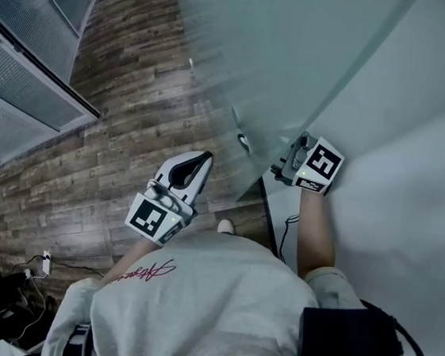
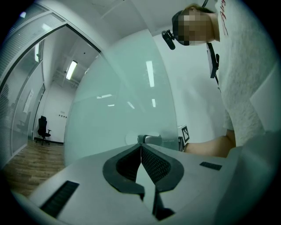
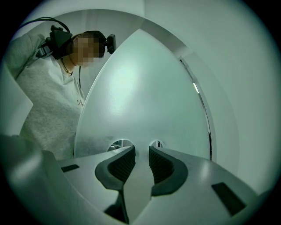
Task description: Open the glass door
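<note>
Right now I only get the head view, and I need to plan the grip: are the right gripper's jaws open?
Observer: Yes. In its own view the right gripper has its jaws apart with nothing clamped. The frosted door shows through the gap.
Operator: And the left one?
Observer: The left gripper is shut, jaw tips touching, with nothing between them.
Operator: What does it face?
Observer: A metal handle on the door, in line beyond its tips.
</note>
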Demonstrator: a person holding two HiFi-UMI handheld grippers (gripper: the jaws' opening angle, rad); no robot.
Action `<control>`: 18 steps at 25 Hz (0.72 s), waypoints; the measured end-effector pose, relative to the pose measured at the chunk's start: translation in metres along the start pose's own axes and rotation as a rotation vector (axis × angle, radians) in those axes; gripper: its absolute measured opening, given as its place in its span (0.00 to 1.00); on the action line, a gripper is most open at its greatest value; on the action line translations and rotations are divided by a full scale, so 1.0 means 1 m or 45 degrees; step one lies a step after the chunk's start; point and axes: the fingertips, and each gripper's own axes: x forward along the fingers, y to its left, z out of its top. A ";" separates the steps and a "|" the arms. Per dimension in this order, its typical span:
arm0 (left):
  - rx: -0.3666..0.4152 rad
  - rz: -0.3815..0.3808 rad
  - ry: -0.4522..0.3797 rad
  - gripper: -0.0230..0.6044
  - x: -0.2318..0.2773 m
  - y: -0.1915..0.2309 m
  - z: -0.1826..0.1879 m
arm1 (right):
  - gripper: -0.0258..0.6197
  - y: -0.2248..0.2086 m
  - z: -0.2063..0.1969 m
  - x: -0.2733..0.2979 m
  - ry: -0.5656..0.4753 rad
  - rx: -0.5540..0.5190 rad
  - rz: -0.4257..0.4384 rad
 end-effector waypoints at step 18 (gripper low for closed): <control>-0.019 -0.088 -0.005 0.06 -0.021 0.008 0.006 | 0.21 0.004 0.001 0.002 0.124 -0.094 -0.089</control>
